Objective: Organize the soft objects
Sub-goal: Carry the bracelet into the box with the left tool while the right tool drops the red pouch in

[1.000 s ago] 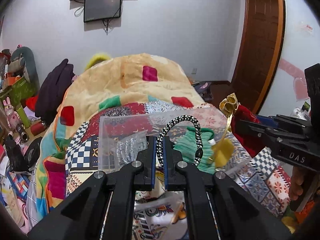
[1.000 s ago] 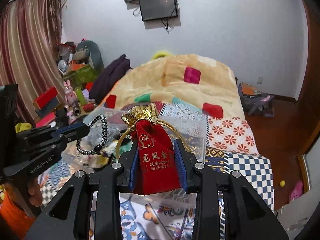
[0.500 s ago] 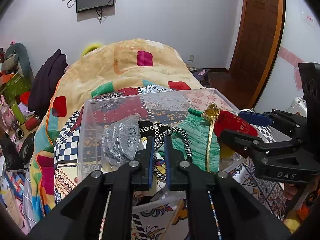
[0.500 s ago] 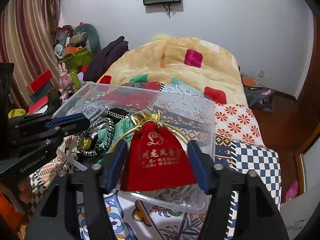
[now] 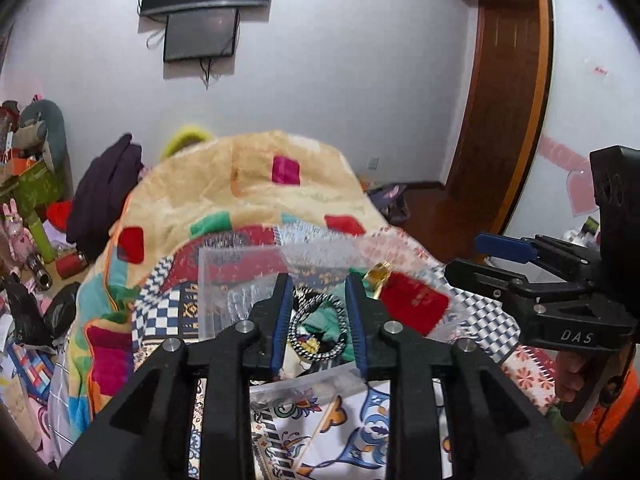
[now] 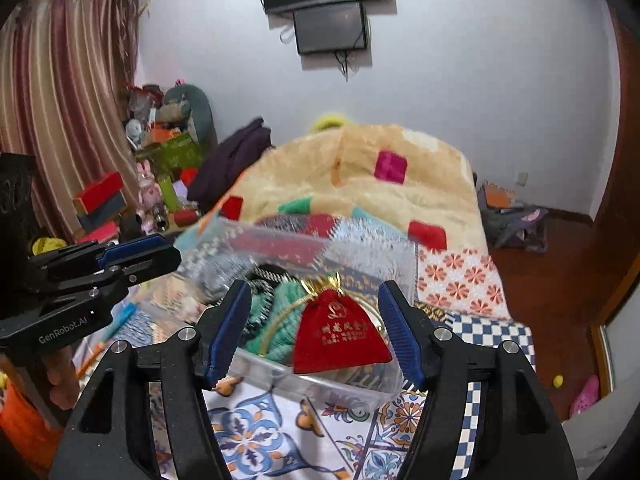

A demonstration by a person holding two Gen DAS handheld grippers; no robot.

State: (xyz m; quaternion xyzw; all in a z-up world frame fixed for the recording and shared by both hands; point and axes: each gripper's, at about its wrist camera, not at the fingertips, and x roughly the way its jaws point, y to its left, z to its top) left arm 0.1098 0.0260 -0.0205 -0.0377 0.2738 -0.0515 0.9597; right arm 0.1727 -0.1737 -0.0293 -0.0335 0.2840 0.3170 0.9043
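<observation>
A clear plastic bin (image 5: 240, 280) (image 6: 320, 388) stands on the patterned bedspread. A black-and-white braided cord (image 5: 316, 328), a green knit item (image 5: 332, 326) (image 6: 280, 320) and a red velvet pouch (image 5: 412, 304) (image 6: 340, 336) with a gold top lie in the bin. My left gripper (image 5: 318, 320) is open and empty just above the cord. My right gripper (image 6: 316, 332) is wide open and empty, its jaws either side of the pouch, apart from it. Each gripper shows in the other's view, the right one (image 5: 480, 256) and the left one (image 6: 160, 252).
A yellow quilt (image 5: 256, 184) with coloured squares covers the bed behind the bin. Clutter and toys (image 6: 160, 168) fill the left side by a striped curtain (image 6: 60, 120). A wooden door (image 5: 504, 100) is on the right. Screens (image 6: 328, 8) hang on the wall.
Both grippers lowered their items into the bin and opened. The cord left the left gripper and the red pouch left the right gripper. Both grippers have drawn back and up a little.
</observation>
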